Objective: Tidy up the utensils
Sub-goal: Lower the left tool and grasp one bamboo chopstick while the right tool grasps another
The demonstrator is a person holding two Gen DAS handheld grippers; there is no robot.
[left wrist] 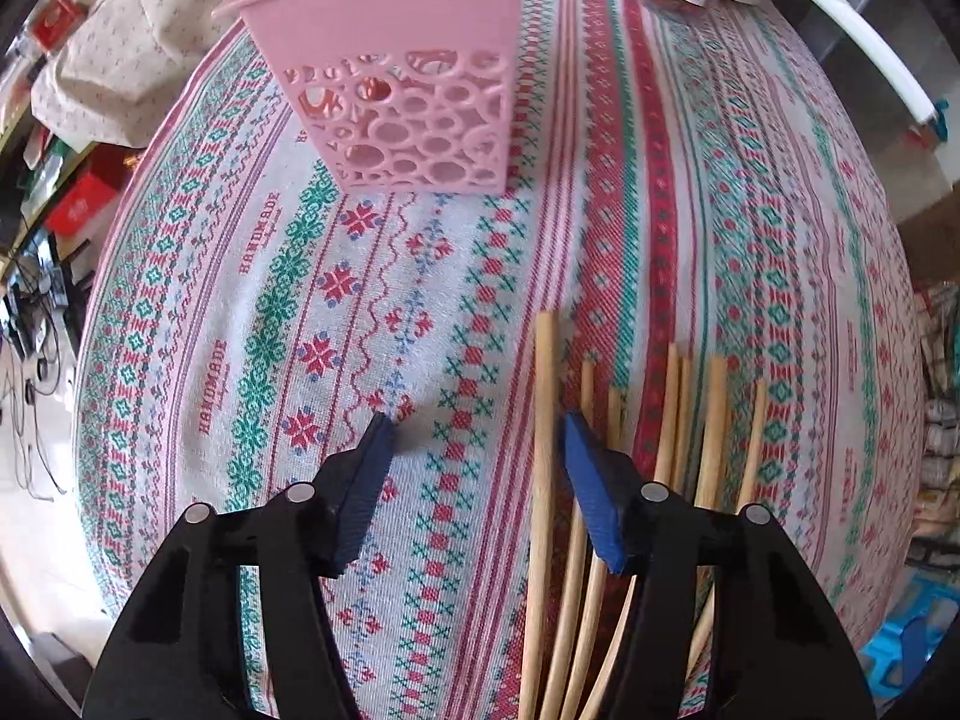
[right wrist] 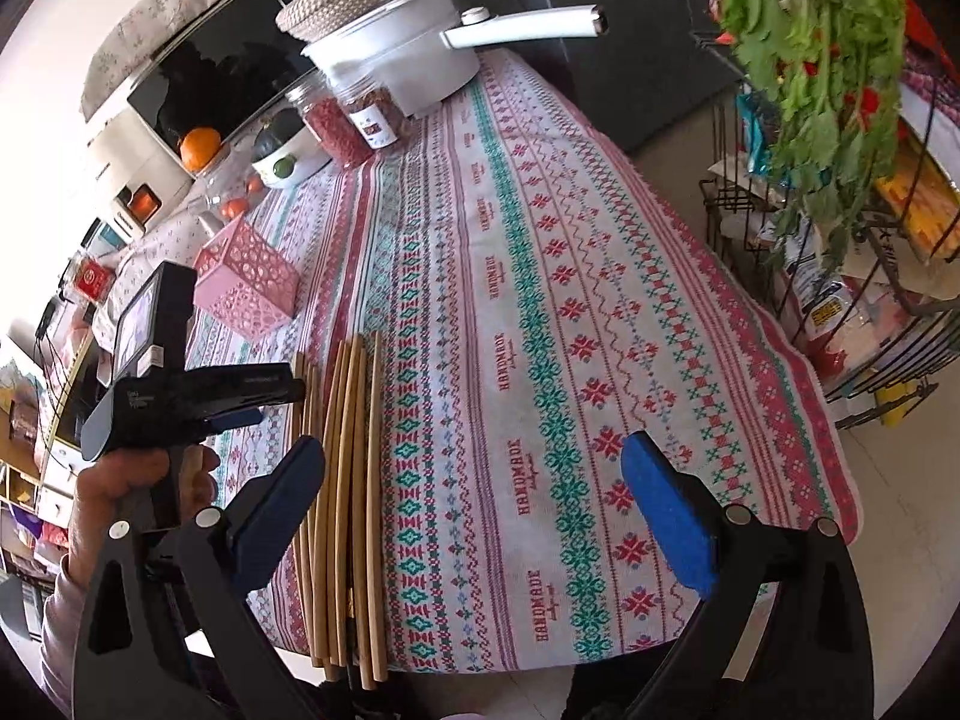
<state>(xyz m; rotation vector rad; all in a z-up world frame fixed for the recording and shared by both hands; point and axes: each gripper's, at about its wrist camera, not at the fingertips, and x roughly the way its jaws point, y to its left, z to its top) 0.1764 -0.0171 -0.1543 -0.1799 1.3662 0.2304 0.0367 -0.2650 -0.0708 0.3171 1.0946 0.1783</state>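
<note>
Left hand-held gripper point(left wrist: 477, 441): jaws spread moderately wide, nothing between the blue pads point(left wrist: 366, 480). It hovers over the patterned tablecloth point(left wrist: 270, 312); the right-side pad sits above the near part of the chopsticks, with one stick's tip showing just inside the gap. Contact with the sticks cannot be told from this view.

Right hand-held gripper point(right wrist: 474, 498): jaws spread very wide, empty, over bare cloth at the near edge of the surface point(right wrist: 780, 312). Its left-side pad is just beside the chopstick bundle, apparently above it.

Chopsticks point(right wrist: 351, 480): a loose bundle of pale wooden sticks, lying roughly parallel on the cloth, near ends overhanging the surface edge toward the operator, far ends pointing toward the basket. In the left wrist view the same sticks point(left wrist: 543, 450) fan out slightly at the tips.

Pink basket point(left wrist: 408, 78): perforated plastic, upright on the cloth, beyond the stick tips and well apart from them. Same basket in the right wrist view point(right wrist: 246, 285), left of the bundle.

The right wrist view also shows the operator's left hand point(right wrist: 129, 480) around the grip of the left device.

Far end of surface: white saucepan point(right wrist: 408, 54) with long handle, two jars with red contents point(right wrist: 354, 120), a woven lidded basket behind the pan. Leafy greens point(right wrist: 810, 60) hang over a wire rack at right.
</note>
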